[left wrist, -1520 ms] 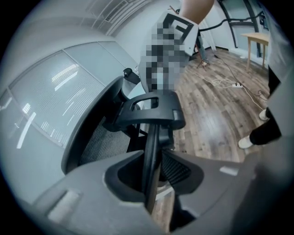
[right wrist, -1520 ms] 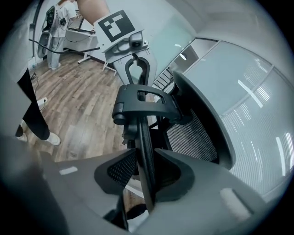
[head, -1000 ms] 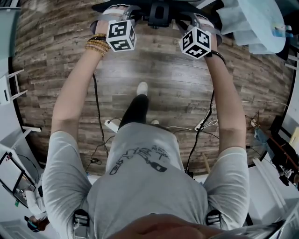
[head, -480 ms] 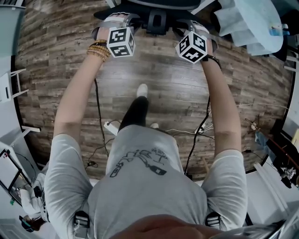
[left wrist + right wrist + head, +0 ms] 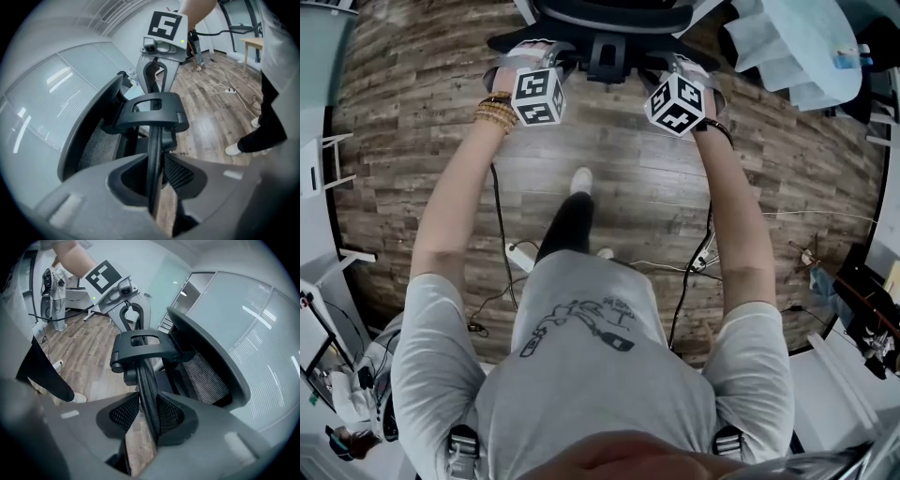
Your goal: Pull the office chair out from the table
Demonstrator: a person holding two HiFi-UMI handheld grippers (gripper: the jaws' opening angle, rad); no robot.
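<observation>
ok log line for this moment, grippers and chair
left gripper: shut on chair rim | right gripper: shut on same rim | chair: on wood floor, ahead of person

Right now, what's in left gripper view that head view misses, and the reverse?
Left gripper view only: the jaws of the left gripper clamped on the thin black rim of the office chair, the chair's mesh back, and a glass wall. Head view only: the person's grey T-shirt, both forearms, and a bead bracelet. Both: the chair, the right gripper, the wood floor, a white shoe and floor cables.
</observation>
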